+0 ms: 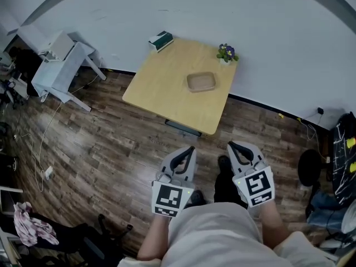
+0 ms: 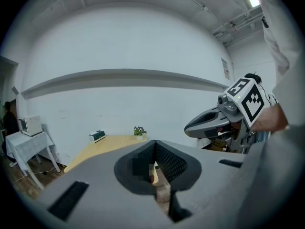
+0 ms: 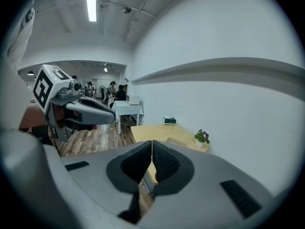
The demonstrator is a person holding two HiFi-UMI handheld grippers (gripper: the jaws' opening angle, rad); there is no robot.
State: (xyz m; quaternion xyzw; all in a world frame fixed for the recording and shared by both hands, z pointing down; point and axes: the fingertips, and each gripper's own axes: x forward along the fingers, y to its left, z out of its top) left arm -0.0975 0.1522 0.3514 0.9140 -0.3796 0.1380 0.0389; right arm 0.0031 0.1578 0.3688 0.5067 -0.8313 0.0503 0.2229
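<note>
While the left gripper (image 1: 188,151) and right gripper (image 1: 232,147) hang clenched on nothing above the wood floor (image 1: 100,149), the table (image 1: 161,90) stands well apart at twelve o'clock. A shallow tray (image 1: 201,82) lies on the tabletop, with a flowerpot (image 1: 226,53) at its one o'clock.

Square light-wood table (image 1: 161,90) standing on plank floor, shallow tan tray (image 1: 201,82) lying flat near its middle
</note>
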